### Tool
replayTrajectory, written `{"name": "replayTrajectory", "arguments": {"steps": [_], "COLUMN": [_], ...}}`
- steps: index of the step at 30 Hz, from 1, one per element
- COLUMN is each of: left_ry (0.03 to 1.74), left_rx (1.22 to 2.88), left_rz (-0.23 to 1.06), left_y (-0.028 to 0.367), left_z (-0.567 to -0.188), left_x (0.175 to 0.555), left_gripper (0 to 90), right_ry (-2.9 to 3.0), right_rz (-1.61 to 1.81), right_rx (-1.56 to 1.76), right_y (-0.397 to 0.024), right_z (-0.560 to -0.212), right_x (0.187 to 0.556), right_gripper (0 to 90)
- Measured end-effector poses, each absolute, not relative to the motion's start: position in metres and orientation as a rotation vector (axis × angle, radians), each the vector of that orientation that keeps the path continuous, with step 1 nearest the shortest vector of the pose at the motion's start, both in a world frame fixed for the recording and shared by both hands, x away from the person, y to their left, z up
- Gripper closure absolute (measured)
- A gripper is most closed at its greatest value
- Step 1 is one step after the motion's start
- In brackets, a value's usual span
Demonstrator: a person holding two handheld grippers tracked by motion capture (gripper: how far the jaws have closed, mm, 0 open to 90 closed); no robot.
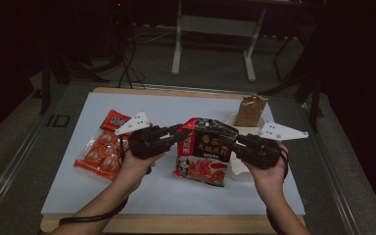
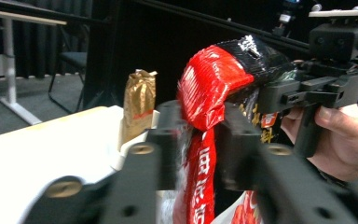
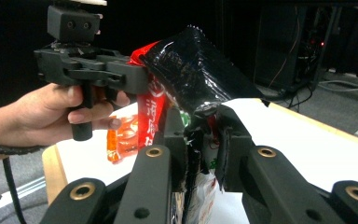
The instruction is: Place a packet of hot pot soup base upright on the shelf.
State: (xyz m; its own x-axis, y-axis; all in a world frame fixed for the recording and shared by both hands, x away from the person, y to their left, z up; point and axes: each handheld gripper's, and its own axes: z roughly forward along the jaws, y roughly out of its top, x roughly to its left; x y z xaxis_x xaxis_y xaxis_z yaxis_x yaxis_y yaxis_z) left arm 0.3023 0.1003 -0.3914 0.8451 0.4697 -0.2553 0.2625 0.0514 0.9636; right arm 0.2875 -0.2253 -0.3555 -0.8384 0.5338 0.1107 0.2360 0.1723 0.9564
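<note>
Red-black snack bag (image 1: 204, 149) clamped by left claw (image 1: 182, 133) and right claw (image 1: 231, 140); gold pouch (image 1: 251, 110) upright in white tray (image 1: 235, 120).

Red-and-black glossy packet (image 1: 204, 149) between both claws: black top, red side band with white characters, red food print low down. Left claw (image 1: 180, 133) black with a pale grey plate; right claw (image 1: 229, 142) the same. Orange-red snack bag (image 1: 103, 149) beyond left claw, round orange pieces showing. Gold-brown bag (image 1: 250, 110) behind right claw, in white tray (image 1: 237, 169). Bench (image 1: 142, 188) white top, light wood edge.
</note>
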Motion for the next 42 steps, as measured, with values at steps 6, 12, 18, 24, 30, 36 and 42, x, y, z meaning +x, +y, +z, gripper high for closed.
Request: {"name": "replayTrajectory", "arguments": {"steps": [6, 12, 18, 24, 30, 36, 42], "left_ry": [0.640, 0.682, 0.715, 0.750, 0.778, 0.758, 0.718], "left_rx": [1.532, 1.537, 1.588, 1.603, 1.625, 1.637, 1.656], "left_rz": [0.177, 0.189, 0.187, 0.193, 0.194, 0.236, 0.302], "left_y": [0.104, 0.111, 0.119, 0.134, 0.145, 0.156, 0.161], "left_z": [-0.388, -0.389, -0.396, -0.405, -0.418, -0.435, -0.445], "left_x": [0.300, 0.297, 0.291, 0.285, 0.279, 0.271, 0.262], "left_gripper": [32.3, 14.5, 5.2, 0.4, 0.4, 0.5, 0.6], "right_ry": [2.173, 2.164, 2.144, 2.101, 2.050, 2.009, 1.978], "right_rz": [1.722, 1.709, 1.682, 1.686, 1.657, 1.624, 1.579], "right_rx": [0.732, 0.748, 0.752, 0.781, 0.787, 0.823, 0.854], "right_y": [-0.234, -0.245, -0.254, -0.271, -0.285, -0.301, -0.312], "right_z": [-0.345, -0.338, -0.334, -0.327, -0.319, -0.319, -0.318], "right_x": [0.291, 0.301, 0.307, 0.320, 0.330, 0.344, 0.357], "right_gripper": [77.3, 77.6, 77.6, 77.7, 77.6, 77.6, 77.5]}}
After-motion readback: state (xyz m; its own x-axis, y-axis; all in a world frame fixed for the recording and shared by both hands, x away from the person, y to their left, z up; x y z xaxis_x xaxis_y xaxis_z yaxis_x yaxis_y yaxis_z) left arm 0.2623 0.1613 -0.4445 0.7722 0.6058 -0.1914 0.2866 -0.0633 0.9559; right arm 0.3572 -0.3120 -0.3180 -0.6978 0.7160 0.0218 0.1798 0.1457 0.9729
